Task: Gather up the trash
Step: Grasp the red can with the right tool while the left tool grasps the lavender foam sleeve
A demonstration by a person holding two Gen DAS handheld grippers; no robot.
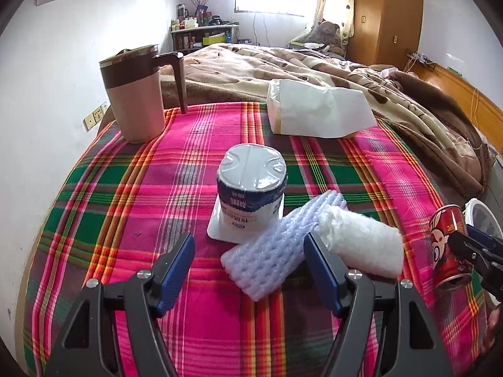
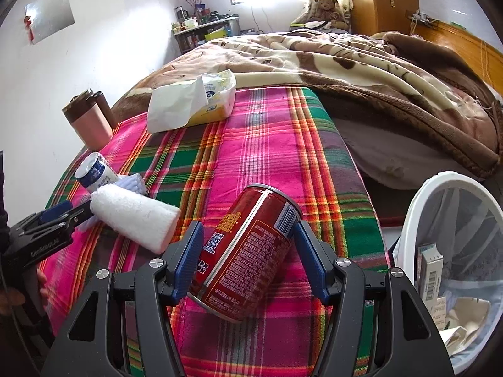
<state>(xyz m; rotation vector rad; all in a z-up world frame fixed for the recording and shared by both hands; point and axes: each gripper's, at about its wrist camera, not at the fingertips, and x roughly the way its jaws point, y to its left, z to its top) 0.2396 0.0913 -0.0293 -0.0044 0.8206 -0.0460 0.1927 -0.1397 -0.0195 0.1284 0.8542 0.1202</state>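
My right gripper (image 2: 246, 256) is shut on a red drink can (image 2: 248, 251), held tilted above the plaid tablecloth (image 2: 267, 144); the can also shows in the left wrist view (image 1: 448, 248). My left gripper (image 1: 248, 262) is open and empty, its fingers on either side of a lilac foam net sleeve (image 1: 267, 257). A white foam roll (image 1: 361, 242) lies against the right finger. An upturned white-and-blue yogurt cup (image 1: 251, 188) stands just beyond. A white trash bin (image 2: 452, 270) with several wrappers inside stands at the right, beside the table.
A pink-and-brown mug (image 1: 135, 97) stands at the back left. A tissue pack (image 1: 317, 110) lies at the table's far edge. A bed with a brown blanket (image 2: 361, 62) lies behind the table. A white wall (image 1: 47, 94) is on the left.
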